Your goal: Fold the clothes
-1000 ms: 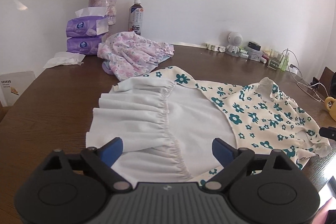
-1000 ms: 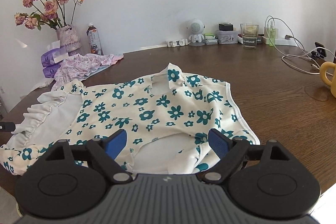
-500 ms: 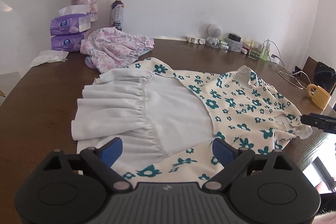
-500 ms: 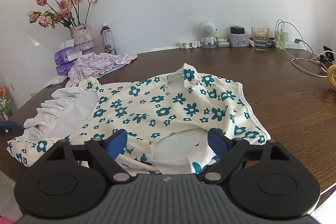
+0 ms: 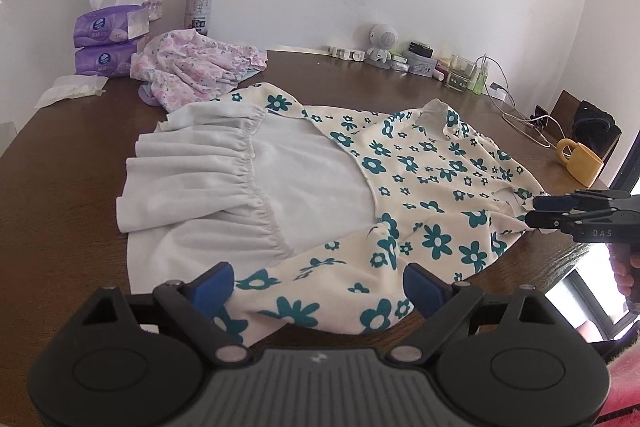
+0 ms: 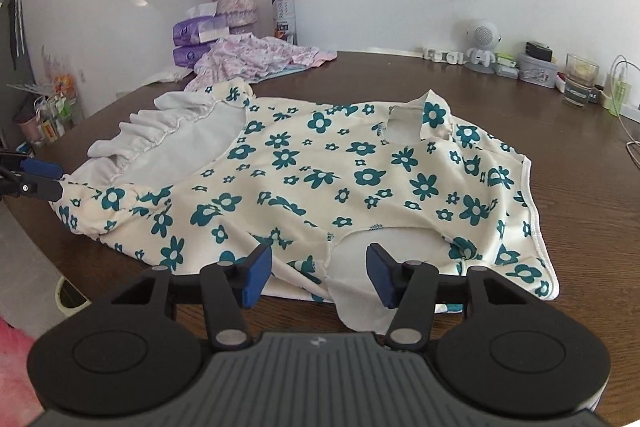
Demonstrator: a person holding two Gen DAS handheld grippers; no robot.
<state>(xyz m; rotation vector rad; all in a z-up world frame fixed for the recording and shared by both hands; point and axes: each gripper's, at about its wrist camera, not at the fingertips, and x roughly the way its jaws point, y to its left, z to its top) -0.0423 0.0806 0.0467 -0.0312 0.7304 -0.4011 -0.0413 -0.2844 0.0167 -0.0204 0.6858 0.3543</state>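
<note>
Left wrist view: floral dress [image 5: 420, 187] is laid flat on the table [image 5: 60, 187], white skirt lining turned up; left gripper [image 5: 318, 287] is held spread over the near hem, nothing grasped, likely set for a pinch. Right wrist view: right gripper [image 6: 318, 275] is held unclenched astride the sleeve edge, empty.
</note>
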